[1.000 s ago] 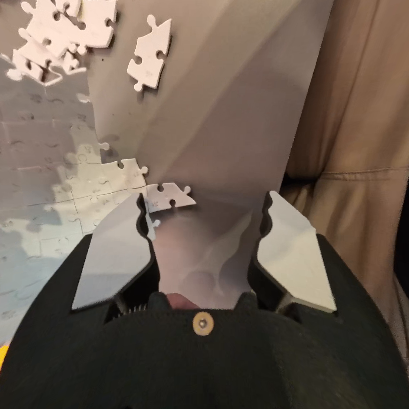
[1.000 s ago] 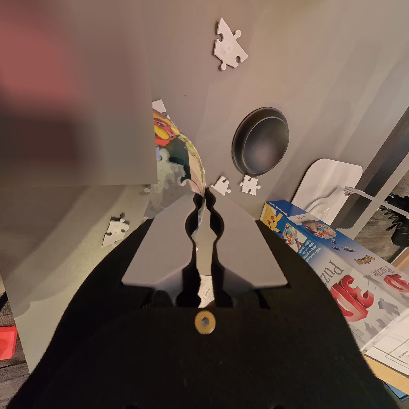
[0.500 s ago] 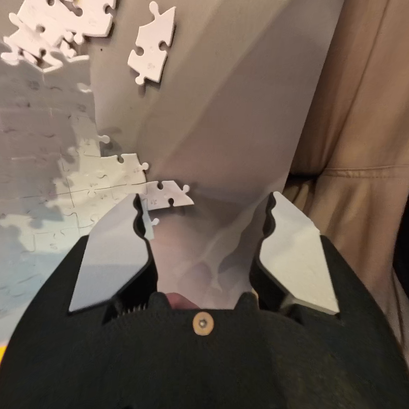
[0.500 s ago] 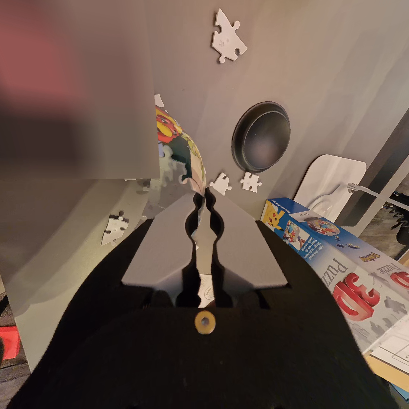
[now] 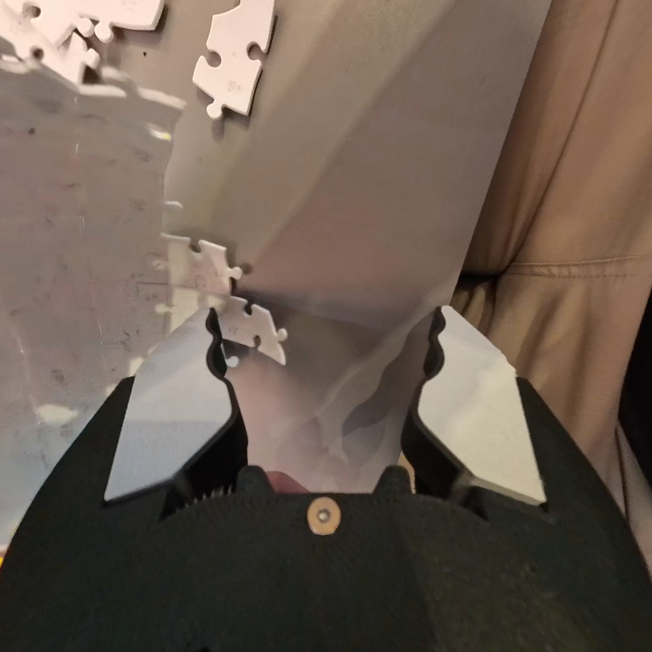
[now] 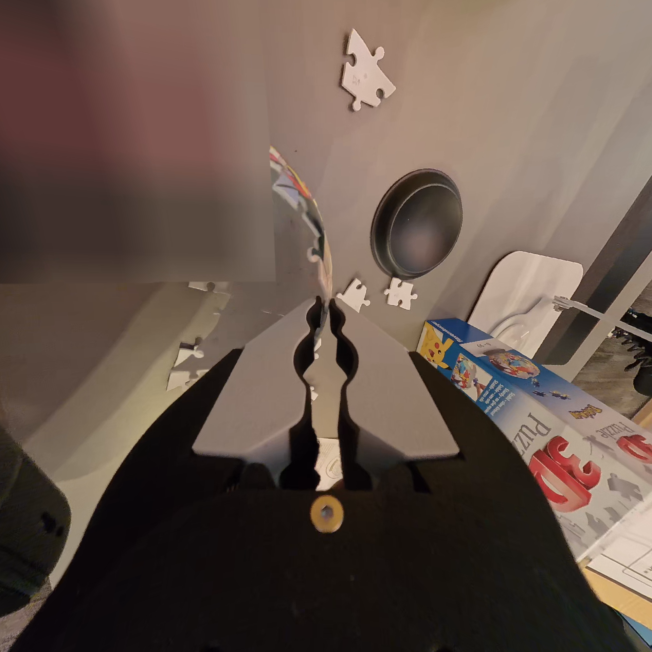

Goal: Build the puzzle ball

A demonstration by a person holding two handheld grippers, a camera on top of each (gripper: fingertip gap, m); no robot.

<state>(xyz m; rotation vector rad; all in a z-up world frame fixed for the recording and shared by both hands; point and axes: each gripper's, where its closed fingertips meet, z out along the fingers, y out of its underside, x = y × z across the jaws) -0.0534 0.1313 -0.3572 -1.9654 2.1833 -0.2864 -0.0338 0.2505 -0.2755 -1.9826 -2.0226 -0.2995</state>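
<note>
Grey table [image 6: 494,106]: your work surface, both views.
Puzzle box [image 6: 529,405]: blue/white, lies at your R side.
Puzzle ball shell [image 5: 70,247]: part-built, curved, white inner face toward your L cam; seen edge-on w/ its printed side [image 6: 317,225] from R cam.
L gripper [image 5: 324,317]: jaws wide apart, nothing between them; the shell's edge piece [image 5: 254,328] sits just by its L finger.
R gripper [image 6: 325,303]: jaws nearly closed, pinching the shell's rim at the tips.
Black round dish [image 6: 418,224]: on table.
Loose white pieces: one far [image 6: 365,72], two near dish [image 6: 354,294].
</note>
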